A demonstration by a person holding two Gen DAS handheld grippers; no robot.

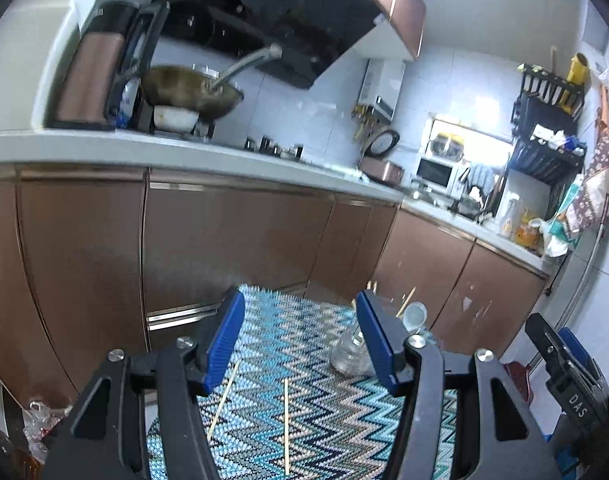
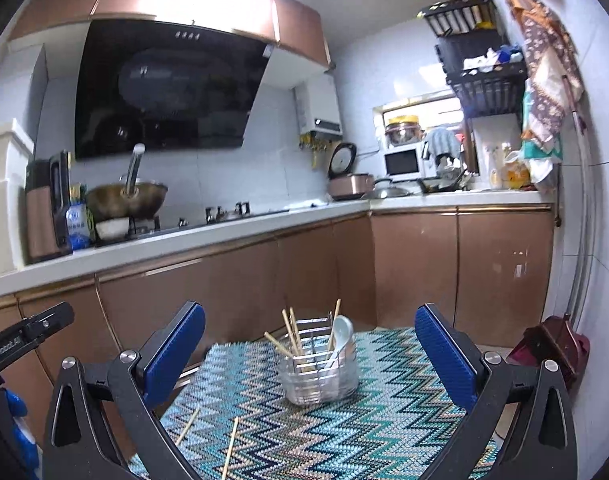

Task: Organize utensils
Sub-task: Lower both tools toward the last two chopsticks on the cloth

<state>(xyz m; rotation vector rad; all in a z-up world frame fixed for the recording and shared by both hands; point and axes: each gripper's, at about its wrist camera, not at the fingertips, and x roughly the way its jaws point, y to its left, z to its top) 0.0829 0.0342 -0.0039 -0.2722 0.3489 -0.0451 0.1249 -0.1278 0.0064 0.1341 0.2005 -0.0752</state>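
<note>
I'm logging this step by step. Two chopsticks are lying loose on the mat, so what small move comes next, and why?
Probably lower the left gripper onto the nearer chopstick. Both grippers are open and empty, that stick lies just below the left fingers, and the glass jar already holds the other chopsticks and a white spoon.

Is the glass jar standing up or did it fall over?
Standing up. The jar sits flat on the zigzag mat, mouth upward, with chopsticks and a white spoon poking out the top.

Two chopsticks [image 2: 208,438] lie on the mat [image 2: 384,420] before the jar [image 2: 318,378].
</note>
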